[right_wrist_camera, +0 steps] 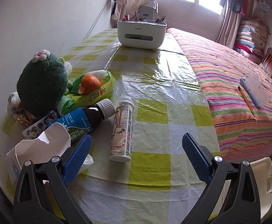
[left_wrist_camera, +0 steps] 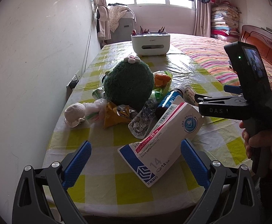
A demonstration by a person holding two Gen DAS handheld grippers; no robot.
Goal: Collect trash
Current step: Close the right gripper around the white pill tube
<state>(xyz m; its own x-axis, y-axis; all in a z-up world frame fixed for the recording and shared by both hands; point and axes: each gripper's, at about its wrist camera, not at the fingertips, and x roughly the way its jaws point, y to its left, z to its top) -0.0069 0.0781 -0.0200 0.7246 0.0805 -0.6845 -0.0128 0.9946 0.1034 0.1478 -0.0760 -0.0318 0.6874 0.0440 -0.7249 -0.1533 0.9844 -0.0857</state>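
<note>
Near table edge [left_wrist_camera: 65,192], med box [left_wrist_camera: 160,145], grippers [left_wrist_camera: 136,160] wide

The white medicine box [left_wrist_camera: 160,145] near the table's front edge reads "20 mg", "Atorvastatin Calcium Tablets" and a large "14", with a barcode along its pink stripe; its Chinese lines are too small to read. The right gripper [left_wrist_camera: 198,98] carries "DAS" on its black side. The white organiser box [right_wrist_camera: 141,34] at the table's far end bears a small grey brand word that cannot be made out.
</note>
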